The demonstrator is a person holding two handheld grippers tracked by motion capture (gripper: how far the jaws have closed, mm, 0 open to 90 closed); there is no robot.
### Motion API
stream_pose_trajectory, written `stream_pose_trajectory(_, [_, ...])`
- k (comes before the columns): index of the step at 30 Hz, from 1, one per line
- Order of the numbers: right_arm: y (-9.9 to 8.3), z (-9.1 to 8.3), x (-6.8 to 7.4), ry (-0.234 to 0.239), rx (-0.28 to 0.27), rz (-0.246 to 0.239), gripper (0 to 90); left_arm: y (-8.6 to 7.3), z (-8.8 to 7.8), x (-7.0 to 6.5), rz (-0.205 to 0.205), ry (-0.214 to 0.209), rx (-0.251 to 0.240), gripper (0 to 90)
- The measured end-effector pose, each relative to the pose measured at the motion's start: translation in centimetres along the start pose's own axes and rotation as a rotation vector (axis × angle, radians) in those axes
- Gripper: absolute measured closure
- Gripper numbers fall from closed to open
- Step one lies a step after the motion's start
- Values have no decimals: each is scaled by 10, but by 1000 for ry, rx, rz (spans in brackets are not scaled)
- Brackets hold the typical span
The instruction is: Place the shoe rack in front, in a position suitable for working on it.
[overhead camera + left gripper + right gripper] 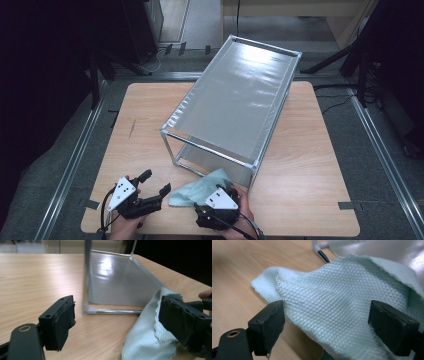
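A pale green waffle-textured cloth (192,192) lies crumpled on the wooden table by the near corner of a metal-framed rack (235,105) with silvery fabric panels. My left gripper (156,182) rests just left of the cloth, jaws wide apart and nothing between them. In the left gripper view, the left gripper (120,315) faces the rack's lower bar (115,312), with the cloth (147,335) beside its right jaw. My right gripper (223,189) hovers over the cloth's right part. In the right gripper view, the right gripper (332,322) stands open, the cloth (337,297) bulging between its jaws.
The rack stands diagonally across the middle of the table (140,130), reaching past its far edge. Bare wood lies to the left and right of it. Dark stands and cables (345,60) surround the table on the grey floor.
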State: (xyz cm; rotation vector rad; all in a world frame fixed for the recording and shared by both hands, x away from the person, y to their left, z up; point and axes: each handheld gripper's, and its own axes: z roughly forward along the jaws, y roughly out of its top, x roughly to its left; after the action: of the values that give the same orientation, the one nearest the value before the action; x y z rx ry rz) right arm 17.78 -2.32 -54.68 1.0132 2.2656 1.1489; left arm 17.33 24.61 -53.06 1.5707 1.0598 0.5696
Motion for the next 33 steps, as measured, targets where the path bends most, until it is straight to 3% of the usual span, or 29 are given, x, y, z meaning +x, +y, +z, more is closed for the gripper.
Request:
stream_pose_trajectory(6, [11, 23, 4, -40, 101, 2, 160, 1, -2, 7, -9, 28, -11, 140])
stream_pose_trajectory(9, [12, 30, 5, -66, 123, -4, 254, 1, -3, 8, -9, 33, -13, 140])
stream_pose_trajectory(11, [12, 30, 4, -44, 113, 7, 403, 2, -3, 8, -11, 37, -14, 141])
stream_pose_trajectory(13, [12, 29, 4, -44, 100, 2, 610, 1, -3, 8, -13, 37, -14, 142])
stream_pose_trajectory(16, [11, 26, 4, -62, 87, -30, 792, 1, -2, 8, -13, 39, -11, 142])
stream_pose_trajectory(22, [2, 1, -5, -2, 19, -67, 821, 0, -1, 9, -10, 40, -4, 142])
stream_pose_trajectory(27, [-20, -32, -29, 19, -14, -57, 820, -1, 5, 6, -5, 37, 10, 142])
stream_pose_trajectory(33, [-49, -71, -60, 19, -2, -44, 819, 1, 16, 2, 2, 29, 18, 142])
